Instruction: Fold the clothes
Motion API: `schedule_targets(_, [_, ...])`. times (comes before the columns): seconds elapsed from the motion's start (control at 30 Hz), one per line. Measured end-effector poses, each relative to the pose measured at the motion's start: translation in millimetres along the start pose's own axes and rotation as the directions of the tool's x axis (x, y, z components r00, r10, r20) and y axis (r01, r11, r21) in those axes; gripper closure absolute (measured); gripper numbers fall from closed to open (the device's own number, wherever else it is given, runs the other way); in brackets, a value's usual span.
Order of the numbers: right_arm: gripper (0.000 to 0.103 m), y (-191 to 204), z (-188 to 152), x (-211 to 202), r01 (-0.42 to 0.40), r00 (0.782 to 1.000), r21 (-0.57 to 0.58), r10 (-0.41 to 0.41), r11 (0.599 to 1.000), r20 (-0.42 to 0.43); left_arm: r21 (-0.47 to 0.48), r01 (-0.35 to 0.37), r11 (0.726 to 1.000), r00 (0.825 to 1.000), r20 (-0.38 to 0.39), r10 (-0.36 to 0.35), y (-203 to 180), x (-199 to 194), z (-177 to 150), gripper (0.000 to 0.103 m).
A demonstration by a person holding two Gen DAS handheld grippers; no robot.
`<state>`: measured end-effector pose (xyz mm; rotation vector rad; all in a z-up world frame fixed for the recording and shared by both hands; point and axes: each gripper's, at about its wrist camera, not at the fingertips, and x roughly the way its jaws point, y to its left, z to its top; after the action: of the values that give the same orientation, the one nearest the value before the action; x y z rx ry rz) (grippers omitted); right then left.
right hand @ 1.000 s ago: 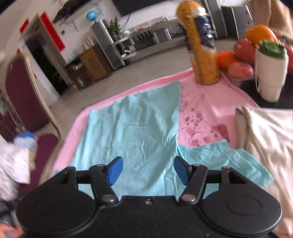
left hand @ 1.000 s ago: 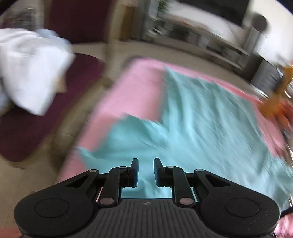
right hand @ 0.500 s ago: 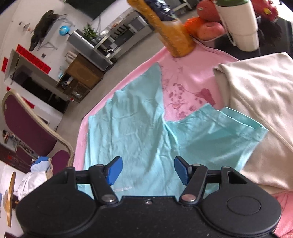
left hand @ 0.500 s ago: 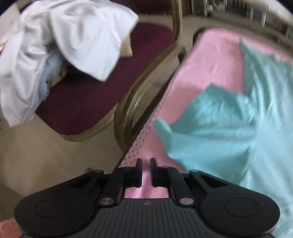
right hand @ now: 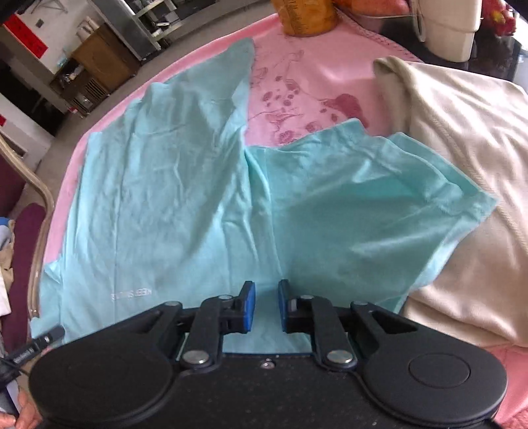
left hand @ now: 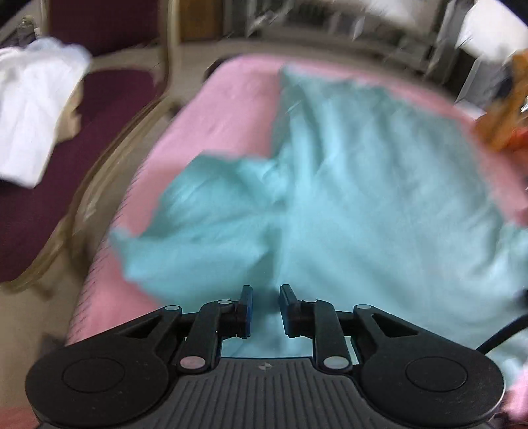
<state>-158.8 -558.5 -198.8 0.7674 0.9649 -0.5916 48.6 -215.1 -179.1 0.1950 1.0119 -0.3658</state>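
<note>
surface: table covered by a pink blanket [right hand: 330, 76], red printed pattern seen near its far side
main item: teal T-shirt [right hand: 171, 198] is laid flat on the blanket, sleeves spread to both sides
right side: beige garment [right hand: 462, 171] is laid on the blanket, one teal sleeve overlapping its edge
far edge: orange container [right hand: 307, 16] is stood on the blanket; white jug [right hand: 448, 29] is placed just off it

The thin, matt, creased turquoise cloth T-shirt [right hand: 184, 204] lies on a soft pink printed blanket [right hand: 316, 85], beside a coarser, stitched cream cloth garment [right hand: 462, 171].
</note>
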Motion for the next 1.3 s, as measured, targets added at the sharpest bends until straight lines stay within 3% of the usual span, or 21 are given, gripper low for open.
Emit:
schedule_targets(0.07, [0.089, -2.7, -1.1, -6.0, 0.113, 0.992, -0.005, -0.113, 0.994, 0.048, -0.032, -0.025, 0.999, 1.0, -0.01, 0.024, 7.3, -4.3, 2.4, 0.074])
schedule_targets(0.1, [0.089, -4.0, -0.5, -10.8, 0.119, 0.99, 0.003, -0.119, 0.993, 0.071, -0.034, -0.068, 0.997, 0.998, -0.004, 0.068, 8.9, -5.1, 3.1, 0.077])
schedule_targets(0.13, [0.089, -5.3, 0.1, -15.5, 0.125, 0.988, 0.01, -0.125, 0.992, 0.094, -0.028, -0.144, 0.989, 0.99, 0.002, 0.144, 11.0, -7.3, 3.1, 0.09])
schedule_targets(0.2, [0.088, -7.9, 1.2, -25.1, 0.135, 0.981, 0.026, -0.137, 0.991, 0.14, -0.05, -0.173, 0.984, 0.985, 0.018, 0.174, 17.7, -13.1, 6.8, 0.092])
schedule_targets(0.27, [0.086, -7.4, 4.8, -39.2, 0.074, 0.98, 0.048, -0.081, 0.996, 0.184, -0.105, -0.081, 0.991, 0.995, 0.048, 0.087, 25.5, -25.2, 16.7, 0.091])
schedule_targets(0.37, [0.079, 0.6, 20.6, -59.2, -0.065, 0.972, 0.065, 0.049, 0.996, 0.229, -0.086, -0.001, 0.996, 0.991, 0.135, 0.013, 21.2, -45.0, 39.5, 0.086])
schedule_targets(0.43, [0.073, 11.6, 34.3, -72.6, -0.142, 0.957, 0.046, 0.125, 0.989, 0.262, -0.056, 0.033, 0.998, 0.983, 0.18, -0.022, 14.7, -53.5, 59.1, 0.074])
schedule_targets(0.6, [0.06, 48.0, 78.9, -81.0, -0.179, 0.92, -0.054, 0.187, 0.982, 0.344, -0.028, 0.075, 0.997, 0.977, 0.202, -0.068, -2.0, -36.9, 124.3, 0.061])
schedule_targets(0.73, [0.057, 62.2, 123.2, -48.2, -0.08, 0.923, -0.075, 0.102, 0.994, 0.372, -0.069, 0.046, 0.997, 0.986, 0.16, -0.034, -11.6, 9.7, 175.1, 0.057])
schedule_targets(0.87, [0.059, 63.7, 168.7, 0.1, 0.005, 0.921, -0.047, 0.014, 0.999, 0.388, -0.045, 0.003, 0.999, 0.99, 0.142, 0.003, -30.6, 64.8, 218.7, 0.05])
schedule_targets(0.97, [0.076, 56.3, 196.2, 34.7, -0.011, 0.915, -0.03, 0.022, 0.999, 0.404, -0.028, 0.002, 1.0, 0.992, 0.129, 0.001, -41.5, 103.1, 245.2, 0.046])
schedule_targets(1.17, [0.075, 45.3, 238.0, 107.1, -0.024, 0.928, -0.017, 0.029, 1.0, 0.372, -0.022, 0.072, 0.997, 0.994, 0.088, -0.07, -53.9, 170.1, 278.8, 0.045])
schedule_targets(1.3, [0.074, 47.1, 253.6, 139.5, 0.009, 0.931, -0.015, -0.003, 1.0, 0.364, 0.02, 0.075, 0.997, 0.986, 0.151, -0.077, -62.8, 183.5, 285.0, 0.044])
